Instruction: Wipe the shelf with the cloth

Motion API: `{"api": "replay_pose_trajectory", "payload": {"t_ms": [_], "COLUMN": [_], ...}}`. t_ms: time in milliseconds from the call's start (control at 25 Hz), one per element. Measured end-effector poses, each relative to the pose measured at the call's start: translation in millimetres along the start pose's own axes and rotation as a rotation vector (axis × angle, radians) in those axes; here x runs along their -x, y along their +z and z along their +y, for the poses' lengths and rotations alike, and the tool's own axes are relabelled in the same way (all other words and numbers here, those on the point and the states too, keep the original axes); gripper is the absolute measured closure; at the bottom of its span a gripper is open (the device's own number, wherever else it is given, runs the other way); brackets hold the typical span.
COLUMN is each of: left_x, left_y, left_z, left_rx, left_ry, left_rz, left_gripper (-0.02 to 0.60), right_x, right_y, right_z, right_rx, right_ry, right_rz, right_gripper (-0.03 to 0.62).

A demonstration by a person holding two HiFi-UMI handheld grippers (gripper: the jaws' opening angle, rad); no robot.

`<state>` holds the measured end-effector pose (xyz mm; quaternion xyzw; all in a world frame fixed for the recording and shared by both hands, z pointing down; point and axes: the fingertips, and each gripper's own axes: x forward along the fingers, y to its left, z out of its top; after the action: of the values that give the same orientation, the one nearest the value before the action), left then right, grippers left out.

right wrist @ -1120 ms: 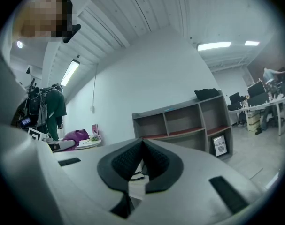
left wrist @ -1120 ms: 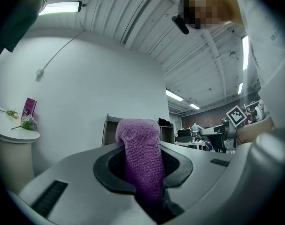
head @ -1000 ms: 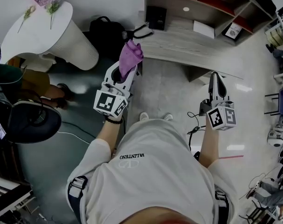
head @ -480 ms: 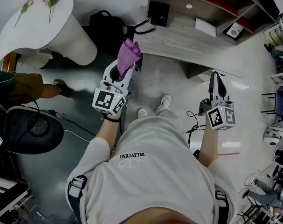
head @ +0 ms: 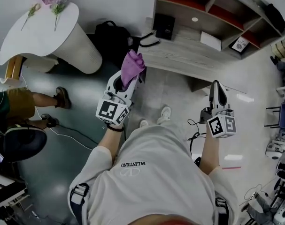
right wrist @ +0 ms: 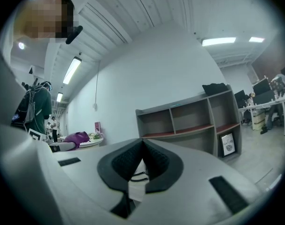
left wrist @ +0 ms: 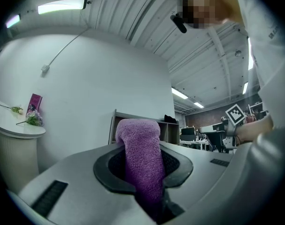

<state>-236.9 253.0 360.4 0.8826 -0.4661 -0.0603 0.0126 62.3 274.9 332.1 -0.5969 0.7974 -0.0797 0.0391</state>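
The shelf (head: 184, 46) is standing ahead by the wall. The person's shirt (head: 151, 186) is showing "VALENTINO". The left gripper (head: 134, 77) is clamping the purple cloth (head: 132, 65), apart from the shelf. The right gripper (head: 217, 84) is pointing forward, jaws together and empty. A framed sign (right wrist: 227, 144) in the shelf is reading "NATURE".

white table (head: 43, 29) | flowers (head: 59, 6) | black bag (head: 111, 39) | framed picture (head: 239, 44)

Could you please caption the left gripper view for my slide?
Left gripper shut on a purple cloth, shelf unit ahead by the white wall.
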Motion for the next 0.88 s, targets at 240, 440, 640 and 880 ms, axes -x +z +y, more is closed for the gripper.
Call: {"api": "replay_pose_trajectory", "payload": {"t_ms": [240, 440, 640, 880], "left_x": [-38, -76, -117, -166], "left_y": [-3, -6, -8, -7], "left_z": [-7, -7, -12, -27], "left_rx": [-0.023, -0.039, -0.054, -0.067], "left_ry": [0.004, 0.008, 0.013, 0.038], "left_rz": [0.023, 0.035, 0.043, 0.035], "left_gripper": [0.489, 0.489, 0.489, 0.489], "right_x": [-23, -48, -73, -100], "right_y": [1, 6, 10, 21], "right_z": [-34, -63, -91, -122], "right_rx": [-0.021, -0.039, -0.057, -0.053], "right_ry": [0.009, 0.022, 0.052, 0.12], "right_rz": [0.006, -0.002, -0.001, 0.005], "right_gripper": [0.595, 0.595, 0.595, 0.595]}}
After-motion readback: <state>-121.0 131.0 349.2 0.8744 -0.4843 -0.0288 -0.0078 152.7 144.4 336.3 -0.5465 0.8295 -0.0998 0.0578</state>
